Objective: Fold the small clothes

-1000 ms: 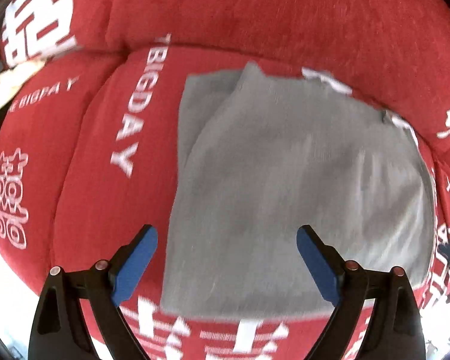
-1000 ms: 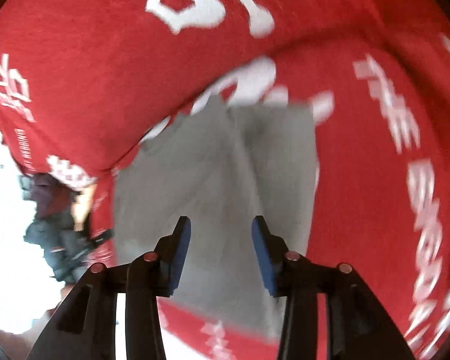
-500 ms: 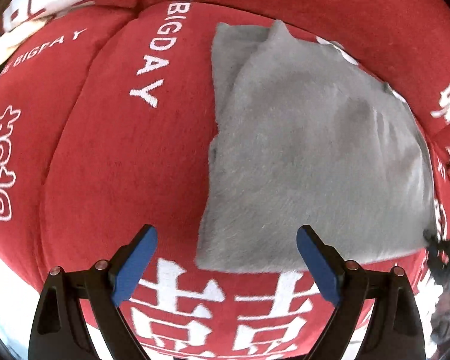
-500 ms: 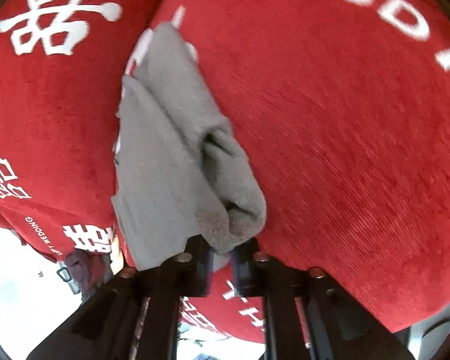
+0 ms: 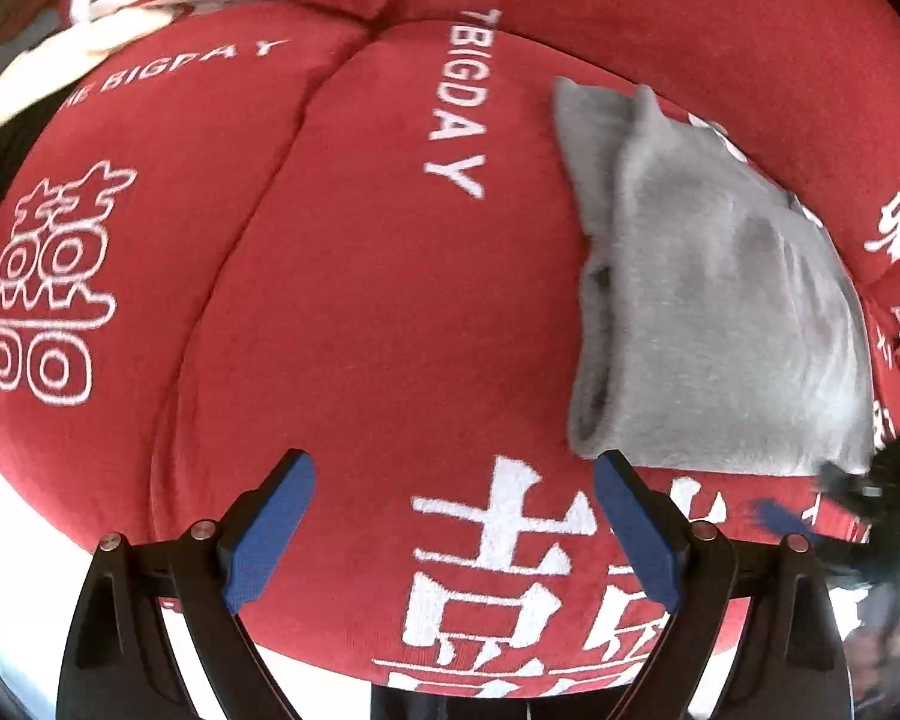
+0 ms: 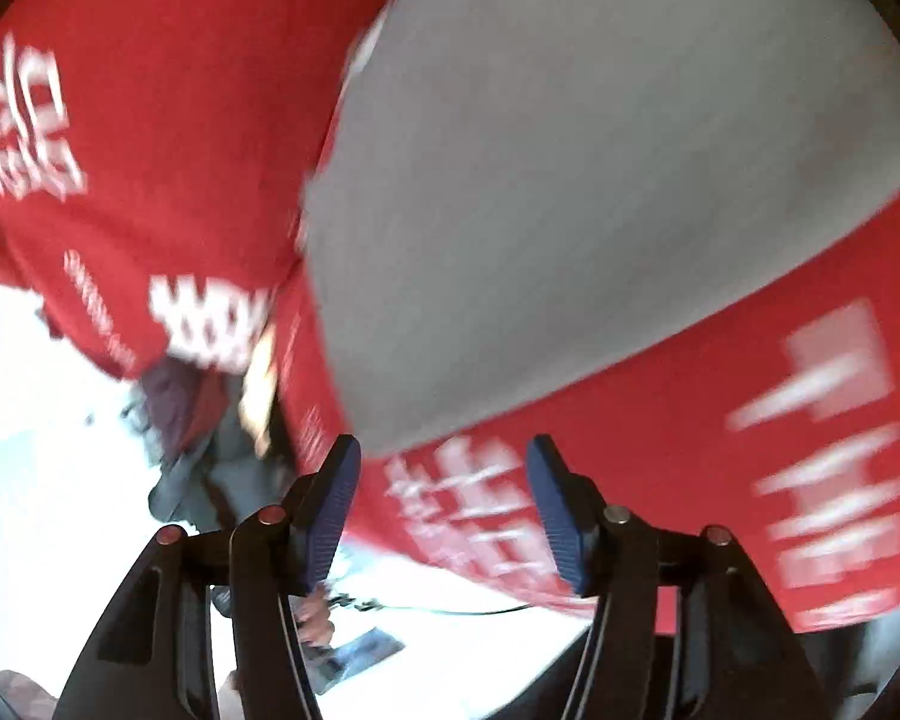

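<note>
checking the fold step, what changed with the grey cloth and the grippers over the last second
The right gripper, which half a second ago was shut on a bunched edge of the grey garment, has let go; its jaws are opening with nothing between them, and its view is blurred. In the left view the garment has slid from centre toward the right edge. The left gripper stayed open and empty, and the garment still lies folded on the red cover.

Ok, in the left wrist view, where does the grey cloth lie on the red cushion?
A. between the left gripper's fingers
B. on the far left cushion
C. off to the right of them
C: the grey cloth lies folded right of the empty left gripper.
</note>
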A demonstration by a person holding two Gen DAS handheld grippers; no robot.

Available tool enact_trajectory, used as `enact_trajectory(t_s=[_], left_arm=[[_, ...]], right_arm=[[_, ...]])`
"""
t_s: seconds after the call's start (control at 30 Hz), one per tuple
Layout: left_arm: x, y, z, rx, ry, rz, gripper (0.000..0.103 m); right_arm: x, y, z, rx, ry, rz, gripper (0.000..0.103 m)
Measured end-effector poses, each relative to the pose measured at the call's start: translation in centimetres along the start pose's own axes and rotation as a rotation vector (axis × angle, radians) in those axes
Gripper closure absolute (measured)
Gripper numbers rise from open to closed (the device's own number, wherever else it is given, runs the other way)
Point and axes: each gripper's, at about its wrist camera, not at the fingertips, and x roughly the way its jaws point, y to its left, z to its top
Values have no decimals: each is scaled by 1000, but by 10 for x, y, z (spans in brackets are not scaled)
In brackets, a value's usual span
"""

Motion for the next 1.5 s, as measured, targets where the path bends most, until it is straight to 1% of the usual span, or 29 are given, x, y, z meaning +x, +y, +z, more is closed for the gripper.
enact_trajectory(t_s=[0.03,0.1,0.17,0.23,0.27,0.3,0.33,0.37,0.43,0.5,0.57,0.6,0.63,0.67,0.73,0.77,0.8,0.83,0.9,1.07,1.2,1.27,1.37,1.5], left_arm=[[-1,3,-1,-6,-8,1,9],[-4,11,-4,-23,-18,-6,9],[-7,18,-5,-33,-19,-32,9],[-12,23,-7,-40,-16,-62,9],[-14,25,-7,-39,-18,-70,9],[-17,26,-7,-37,-26,-75,9],[-21,27,-8,-35,-43,-83,9],[-22,26,-7,-33,-54,-89,8],[-22,25,-8,-29,-50,-95,8],[-19,24,-8,-24,-32,-84,8],[-15,17,-7,-10,-26,-43,9],[-12,12,-7,-4,-22,-31,9],[-11,8,-8,2,-17,-26,8],[-10,4,-8,4,-12,-25,9],[-10,-3,-10,9,-2,-28,9],[-9,-7,-11,13,1,-27,9],[-9,-12,-11,24,2,-25,9],[-9,-17,-12,34,0,-18,9],[-8,-26,-14,43,4,-5,9],[3,-41,-19,22,45,-58,9],[8,-51,-24,10,69,-55,9],[10,-56,-26,-2,79,-57,9],[15,-67,-26,0,99,-38,9],[21,-76,-26,-2,112,-28,8]], right_arm=[[30,6,-3,0,43,15,41],[74,13,-6,0,86,40,41],[106,15,-4,33,90,55,41],[122,12,0,91,64,101,42],[126,12,2,114,55,122,58],[127,13,1,124,55,126,91],[131,16,2,118,68,115,95],[132,20,2,92,76,95,95],[132,29,-4,6,93,28,95],[141,26,-9,-29,128,-68,95],[142,22,-12,-9,122,-57,95],[138,22,-14,-12,124,-61,91],[138,26,-16,-29,134,-74,90],[137,31,-20,-61,158,-109,90],[132,36,-28,-126,204,-161,81],[128,40,-33,-168,220,-190,68],[124,45,-36,-206,228,-214,52],[116,46,-39,-229,229,-232,47],[97,41,-44,-246,225,-258,47],[53,24,-39,-233,174,-315,47],[23,13,-27,-227,125,-356,47],[17,11,-22,-221,107,-366,47],[10,8,-16,-201,88,-370,45],[1,3,-13,-188,76,-371,45]])
